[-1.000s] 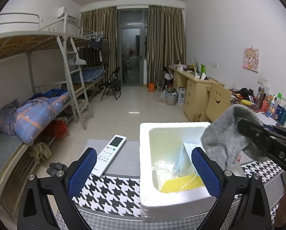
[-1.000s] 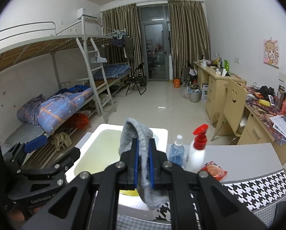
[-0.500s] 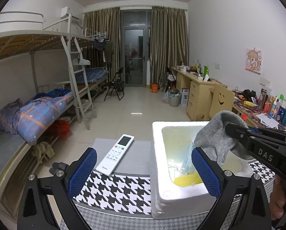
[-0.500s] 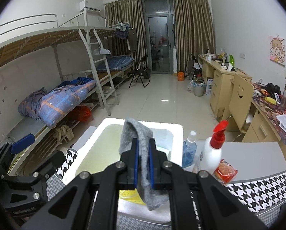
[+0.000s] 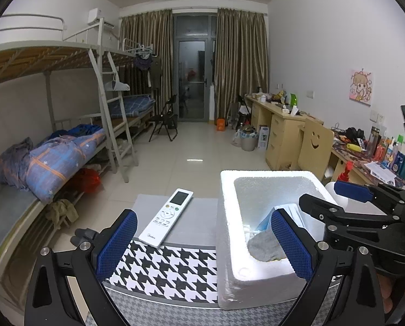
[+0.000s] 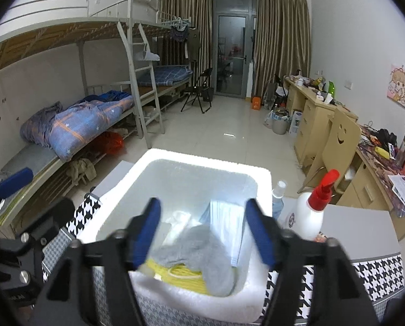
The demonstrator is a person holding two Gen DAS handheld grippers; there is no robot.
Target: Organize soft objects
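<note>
A grey sock (image 6: 202, 255) lies loose inside the white foam box (image 6: 191, 160), on top of a yellow item (image 6: 175, 274) and beside a stack of blue face masks (image 6: 226, 222). My right gripper (image 6: 203, 233) hovers over the box with its jaws opening; the sock lies below them, free of the pads. From the left wrist the sock (image 5: 264, 247) shows in the foam box (image 5: 226, 217), with the right gripper (image 5: 327, 197) above the box's right side. My left gripper (image 5: 202, 244) stands open with nothing between its fingers, its right finger in front of the box.
A white remote control (image 5: 167, 216) lies left of the box on the houndstooth-covered table (image 5: 169, 266). A red-capped white spray bottle (image 6: 311, 214), a small blue bottle (image 6: 278, 199) and a red packet stand right of the box. Bunk beds, desks and a chair lie beyond.
The right gripper, shut on the grey sock above the box, has spread its jaws. The sock has dropped into the foam box.
</note>
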